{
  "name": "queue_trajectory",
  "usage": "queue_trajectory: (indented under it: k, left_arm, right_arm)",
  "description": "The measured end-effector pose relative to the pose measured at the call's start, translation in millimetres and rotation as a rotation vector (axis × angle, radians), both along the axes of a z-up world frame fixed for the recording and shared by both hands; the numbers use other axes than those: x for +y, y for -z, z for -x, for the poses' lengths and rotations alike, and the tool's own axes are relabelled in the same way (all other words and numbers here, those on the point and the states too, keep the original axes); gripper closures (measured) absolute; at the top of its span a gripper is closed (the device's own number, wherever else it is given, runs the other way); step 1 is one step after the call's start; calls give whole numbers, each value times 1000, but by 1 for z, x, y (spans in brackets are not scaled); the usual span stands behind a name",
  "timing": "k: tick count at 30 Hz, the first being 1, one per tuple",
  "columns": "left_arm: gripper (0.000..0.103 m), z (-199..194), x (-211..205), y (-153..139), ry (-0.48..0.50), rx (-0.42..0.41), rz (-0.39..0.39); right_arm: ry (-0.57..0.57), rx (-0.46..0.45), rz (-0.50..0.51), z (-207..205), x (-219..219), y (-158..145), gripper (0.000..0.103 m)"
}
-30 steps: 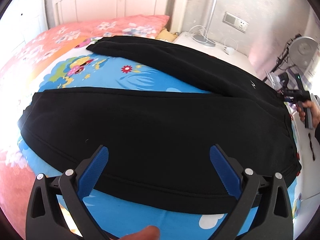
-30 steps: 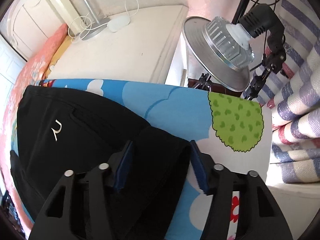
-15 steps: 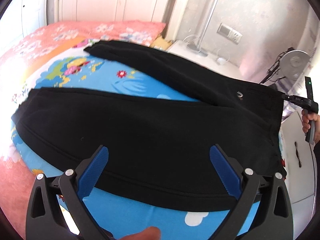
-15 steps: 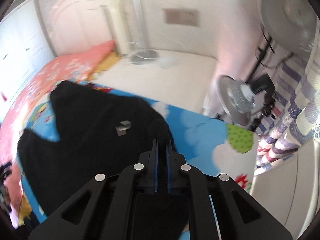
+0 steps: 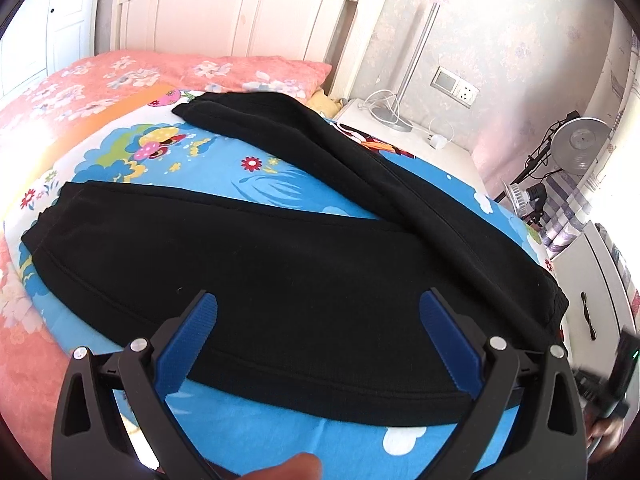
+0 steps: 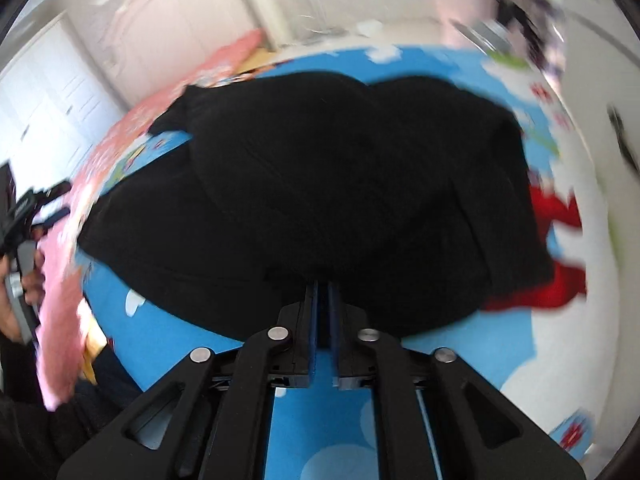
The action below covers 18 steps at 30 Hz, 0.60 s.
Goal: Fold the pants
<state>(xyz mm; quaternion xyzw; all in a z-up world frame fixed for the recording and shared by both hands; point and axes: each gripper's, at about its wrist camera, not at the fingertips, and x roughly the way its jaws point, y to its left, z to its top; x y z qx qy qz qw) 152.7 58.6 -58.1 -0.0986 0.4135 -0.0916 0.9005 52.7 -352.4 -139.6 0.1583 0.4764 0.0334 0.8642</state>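
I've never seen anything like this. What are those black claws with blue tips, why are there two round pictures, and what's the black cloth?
There is no robot here. A person holds a hand tool in each hand, each with two fingers that pinch. A small wide-angle camera sits on each tool and looks along its fingers, hence the round, bent pictures.

One picture comes from the left gripper. Its blue fingers stand wide apart and hold nothing, hovering over black pants spread on a bed with a bright cartoon sheet. The two legs lie apart like a V. A pink pillow and white headboard are behind.

The other picture comes from the right gripper. It is blurred, but its fingers are pressed together on the edge of the pants, which bunch up there. The job is folding them.
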Motion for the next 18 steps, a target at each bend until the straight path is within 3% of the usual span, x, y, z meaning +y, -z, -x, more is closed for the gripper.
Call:
queue_trajectory:
  k: [6, 8, 10, 12, 18]
  left_arm:
    - [2, -26, -15, 9, 47, 50, 88]
    - [2, -29, -22, 11, 53, 56, 95]
    - [2, -30, -29, 15, 62, 65, 104]
    - [2, -30, -36, 18, 76, 81, 116]
    - [2, -36, -39, 25, 91, 100, 137]
  right_arm:
    - [242, 7, -228, 24, -26, -3, 89]
    - [280, 5, -348, 28, -24, -4, 76]
    - [313, -9, -470, 29, -16, -3, 43]
    - [325, -20, -543, 25, -7, -5, 41]
    - [418, 12, -529, -1, -8, 8, 41]
